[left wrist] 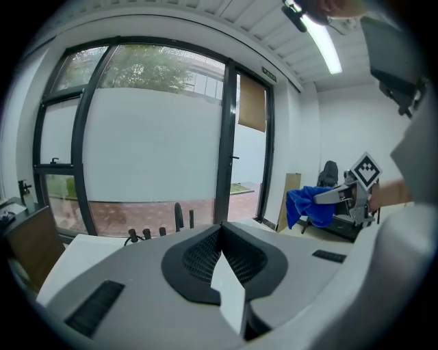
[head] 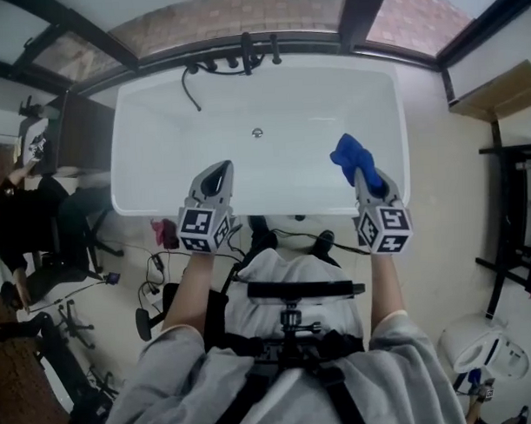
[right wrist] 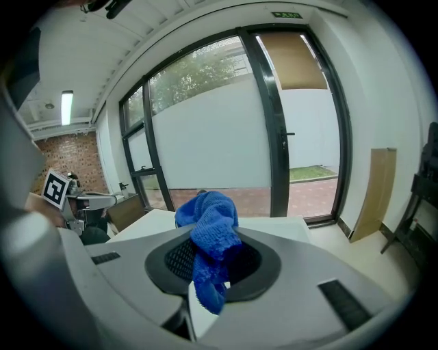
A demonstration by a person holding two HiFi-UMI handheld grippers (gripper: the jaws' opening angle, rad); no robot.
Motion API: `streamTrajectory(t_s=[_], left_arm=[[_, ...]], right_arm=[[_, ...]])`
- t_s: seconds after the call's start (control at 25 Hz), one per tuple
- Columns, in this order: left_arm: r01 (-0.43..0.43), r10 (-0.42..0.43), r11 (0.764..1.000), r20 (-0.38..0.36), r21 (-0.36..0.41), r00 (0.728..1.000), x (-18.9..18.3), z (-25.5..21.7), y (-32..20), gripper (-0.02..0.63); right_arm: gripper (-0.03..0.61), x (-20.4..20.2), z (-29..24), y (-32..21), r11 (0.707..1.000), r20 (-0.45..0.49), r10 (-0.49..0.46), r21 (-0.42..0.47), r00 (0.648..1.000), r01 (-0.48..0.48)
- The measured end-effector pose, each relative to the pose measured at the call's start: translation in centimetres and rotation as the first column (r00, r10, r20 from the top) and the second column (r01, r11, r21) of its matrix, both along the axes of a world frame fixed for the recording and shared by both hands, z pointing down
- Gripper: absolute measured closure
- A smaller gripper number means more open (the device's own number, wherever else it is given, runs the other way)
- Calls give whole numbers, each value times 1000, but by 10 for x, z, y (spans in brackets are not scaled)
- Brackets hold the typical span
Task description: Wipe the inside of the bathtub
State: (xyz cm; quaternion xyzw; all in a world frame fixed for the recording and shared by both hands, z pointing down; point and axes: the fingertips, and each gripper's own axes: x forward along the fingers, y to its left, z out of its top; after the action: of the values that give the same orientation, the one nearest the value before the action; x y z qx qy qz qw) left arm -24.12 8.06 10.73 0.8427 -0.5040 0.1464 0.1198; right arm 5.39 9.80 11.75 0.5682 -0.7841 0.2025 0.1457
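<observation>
My right gripper (head: 362,179) is clamped on the blue cloth (head: 350,153) - in the right gripper view the cloth bunches up out of the closed jaws and a tail hangs below them. My left gripper (head: 217,175) has its jaws together on nothing, and the left gripper view shows only bare pads meeting at the tip.

The tub (head: 279,93) lies ahead of me and below both grippers, with its long axis running left to right across my front. Both grippers sit over the near rim, left toward the middle and right close to the near right corner. So the cloth is at the tub's right end, above the rim and, as far as I can judge, not touching the surface. Both gripper views look level at the windows, not down into the basin.

The drain (head: 257,132) is forward and left of the cloth, and the faucet (head: 243,60) is on the far rim beyond it. The right hand is the one placed to work. I judge it needs to tip down and reach forward into the right end, then sweep left along the long axis.
</observation>
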Motion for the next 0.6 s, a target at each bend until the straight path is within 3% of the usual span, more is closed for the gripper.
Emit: streamTrajectory(t_s=[0.36, 0.6], left_arm=[[143, -143, 990, -5, -5, 990, 23, -2, 52, 611], [161, -161, 987, 6, -1, 987, 17, -9, 67, 611]], right_arm=[[511, 37, 13, 25, 990, 2, -140, -7, 990, 140], [511, 51, 20, 36, 993, -8, -121, -20, 993, 120]])
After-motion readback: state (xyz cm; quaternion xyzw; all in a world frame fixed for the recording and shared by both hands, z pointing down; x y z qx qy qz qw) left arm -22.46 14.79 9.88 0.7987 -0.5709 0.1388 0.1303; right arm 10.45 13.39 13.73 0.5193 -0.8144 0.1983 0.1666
